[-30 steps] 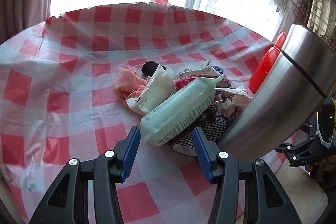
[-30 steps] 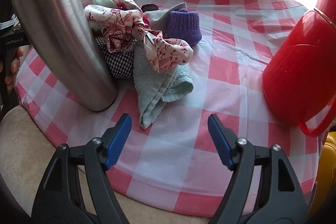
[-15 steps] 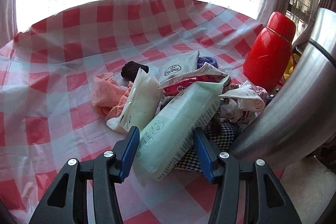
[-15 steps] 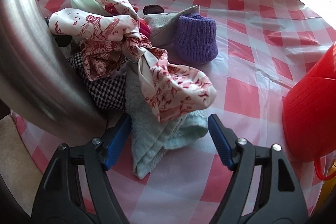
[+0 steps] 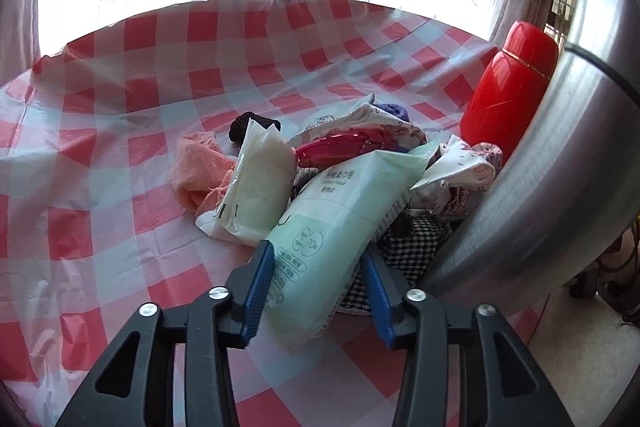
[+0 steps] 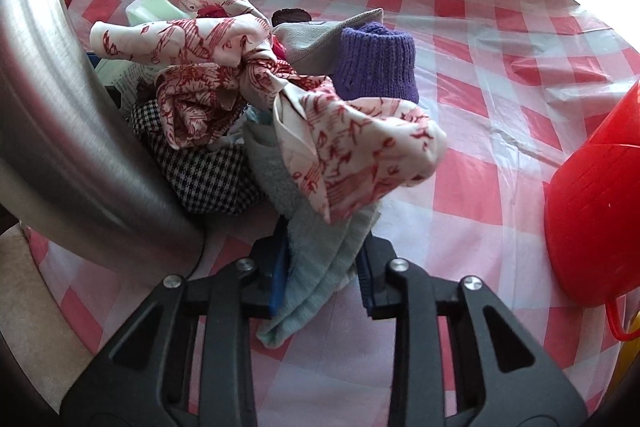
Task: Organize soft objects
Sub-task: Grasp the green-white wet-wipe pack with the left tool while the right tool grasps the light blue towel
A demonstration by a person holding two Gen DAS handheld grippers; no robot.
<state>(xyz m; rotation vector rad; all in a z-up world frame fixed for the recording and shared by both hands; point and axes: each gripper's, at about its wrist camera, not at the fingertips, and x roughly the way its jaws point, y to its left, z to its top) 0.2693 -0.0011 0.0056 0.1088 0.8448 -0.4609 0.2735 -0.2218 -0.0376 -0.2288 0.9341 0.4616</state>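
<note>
Pile: soft things heaped on the checked surface [image 5: 120,155], against a steel flask [image 5: 532,187].
Left gripper [image 5: 318,291]: jaws spread astride the near end of a green tissue pack [image 5: 340,223]; whether the pads press it I cannot tell.
Right gripper [image 6: 322,269]: jaws closing on the blue towel [image 6: 316,259], which lies between them at the pile's near edge.
Towel's load: a printed scarf [image 6: 352,155] lies on it; a checked cloth [image 6: 208,175] sits beside.
Risk, right: lifting the towel could drag the scarf along and spill the heap.
Risk, left: the slick pack may slip out.
Risk, bystanders: the flask and a red jug [image 6: 596,211] stand near; a swing could knock them.
</note>
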